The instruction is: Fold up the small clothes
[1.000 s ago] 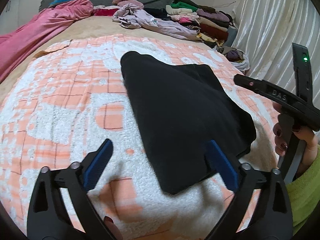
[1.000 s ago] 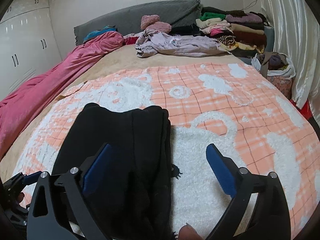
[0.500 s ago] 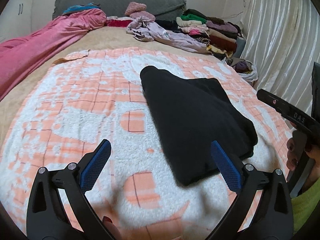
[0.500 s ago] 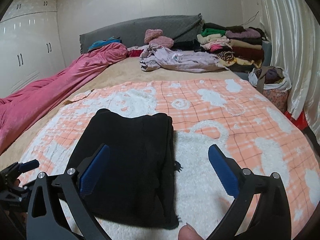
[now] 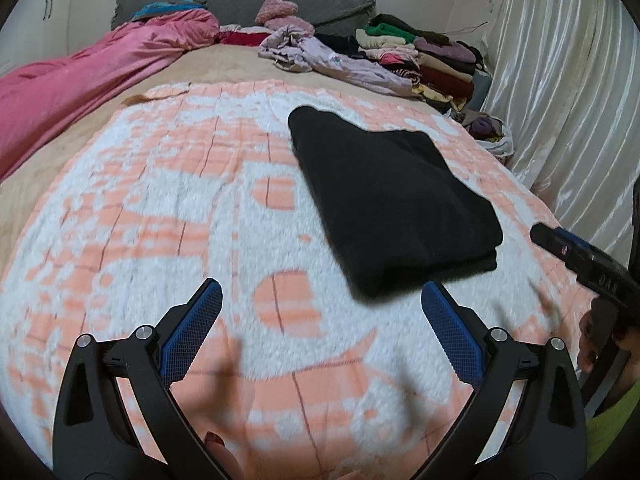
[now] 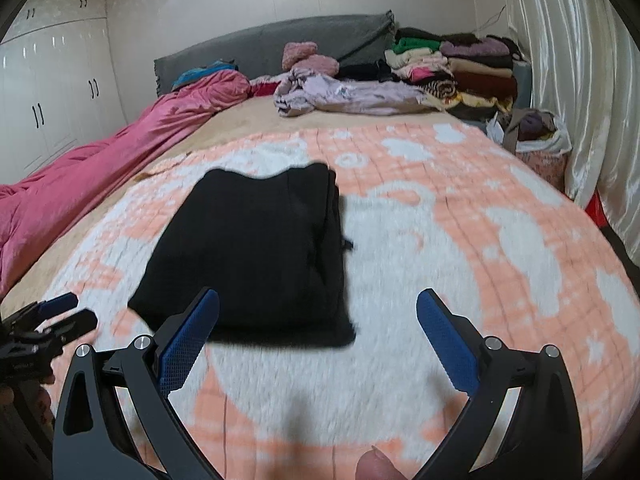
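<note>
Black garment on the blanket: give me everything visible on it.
The black garment is folded into a compact, roughly rectangular bundle of several layers, the stacked edges showing along its right side in the right wrist view. The fabric looks soft, matte and fairly thick, with no print visible. It lies flat on the orange-and-white fleecy blanket, which is all that touches it. Both tools, left and right, are open and clear of it.

— Bedspread? Fleecy blanket point(image 6: 460, 248), peach-orange checked with thin dark lines and white cloud patches

— On it? Folded cloth garment point(image 5: 392, 204), plain black; pink satin quilt point(image 6: 100, 172) alongside, grey headboard cover point(image 6: 280, 44) behind, gripper pads point(image 5: 192, 332) blue
</note>
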{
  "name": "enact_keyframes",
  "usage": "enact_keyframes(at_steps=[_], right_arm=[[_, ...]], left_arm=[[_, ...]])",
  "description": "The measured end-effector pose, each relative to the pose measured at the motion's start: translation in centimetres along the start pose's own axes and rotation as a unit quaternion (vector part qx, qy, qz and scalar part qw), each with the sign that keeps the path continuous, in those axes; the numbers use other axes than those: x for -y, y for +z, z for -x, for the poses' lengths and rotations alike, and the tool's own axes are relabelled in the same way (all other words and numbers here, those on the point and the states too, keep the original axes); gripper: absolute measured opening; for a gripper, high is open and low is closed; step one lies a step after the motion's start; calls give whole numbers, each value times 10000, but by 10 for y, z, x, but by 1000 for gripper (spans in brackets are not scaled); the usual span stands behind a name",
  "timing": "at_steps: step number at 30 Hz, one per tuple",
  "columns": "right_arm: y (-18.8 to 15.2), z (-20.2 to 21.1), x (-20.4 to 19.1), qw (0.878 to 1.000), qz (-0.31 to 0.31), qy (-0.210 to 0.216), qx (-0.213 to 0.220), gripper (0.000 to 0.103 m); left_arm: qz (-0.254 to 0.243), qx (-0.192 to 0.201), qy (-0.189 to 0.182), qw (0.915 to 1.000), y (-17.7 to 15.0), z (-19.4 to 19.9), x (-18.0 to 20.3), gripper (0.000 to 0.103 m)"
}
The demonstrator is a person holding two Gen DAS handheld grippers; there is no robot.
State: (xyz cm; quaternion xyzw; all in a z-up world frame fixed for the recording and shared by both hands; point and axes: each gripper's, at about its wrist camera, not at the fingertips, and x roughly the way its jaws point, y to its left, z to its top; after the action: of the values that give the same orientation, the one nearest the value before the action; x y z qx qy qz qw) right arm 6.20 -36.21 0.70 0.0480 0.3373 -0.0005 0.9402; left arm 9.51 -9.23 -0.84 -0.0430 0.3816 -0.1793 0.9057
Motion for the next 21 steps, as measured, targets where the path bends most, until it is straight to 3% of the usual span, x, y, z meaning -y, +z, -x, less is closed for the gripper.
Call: enact_keyframes(at_steps=[6,21], right_arm=[[-20,-3,-6,9997,-31,24,-248,99],[-21,7,-12,9998,8,53,-184,99]], left_arm=[[81,-83,27,9999,-8,1,-4,94],[123,-97,70,9999,-11,7,-9,94]])
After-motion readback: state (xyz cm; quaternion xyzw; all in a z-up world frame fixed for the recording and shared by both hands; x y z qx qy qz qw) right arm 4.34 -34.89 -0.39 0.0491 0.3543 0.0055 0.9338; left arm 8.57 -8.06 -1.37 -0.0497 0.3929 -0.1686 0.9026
